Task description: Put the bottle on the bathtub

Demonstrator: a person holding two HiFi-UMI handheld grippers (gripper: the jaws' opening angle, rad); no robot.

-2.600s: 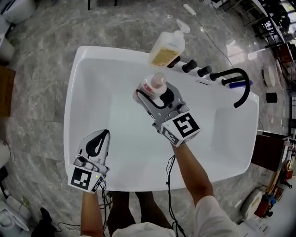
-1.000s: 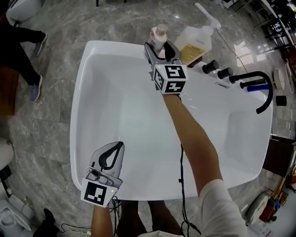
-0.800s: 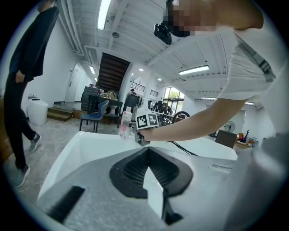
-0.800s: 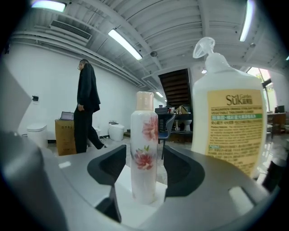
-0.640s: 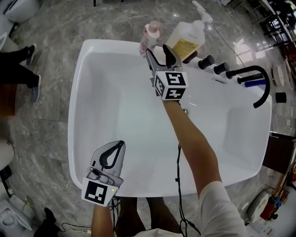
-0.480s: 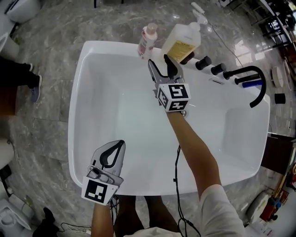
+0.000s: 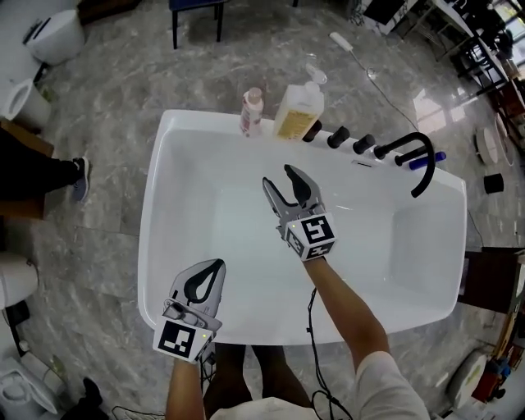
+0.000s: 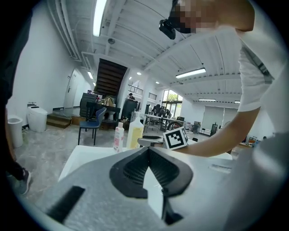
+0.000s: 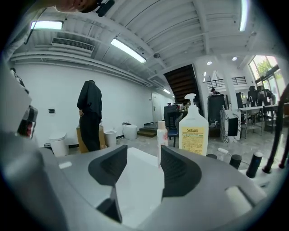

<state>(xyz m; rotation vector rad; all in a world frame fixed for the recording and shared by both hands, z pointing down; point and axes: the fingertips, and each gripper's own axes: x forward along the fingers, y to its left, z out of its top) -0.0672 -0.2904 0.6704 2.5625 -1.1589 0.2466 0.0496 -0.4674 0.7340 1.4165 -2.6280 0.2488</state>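
Task looks done: pink-white plastic bottle stands on white bathtub rim, twelve o'clock | your right gripper: empty, jaws apart, just narrowing | left gripper: closed, empty

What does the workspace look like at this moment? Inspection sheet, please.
Surface: white bathtub, basin bare.
Job's things: pink bottle upright on the far rim, beside but apart from the pump bottle.
Clutter: pump bottle, tap knobs and black spout along the rim.
Grippers: left gripper jaws together, empty; right gripper open over the basin, jaws have just been closing slightly, nothing between them.
Cables: black cable hanging by the right forearm.
Surroundings: marble floor, blue chair, bystander's shoe.
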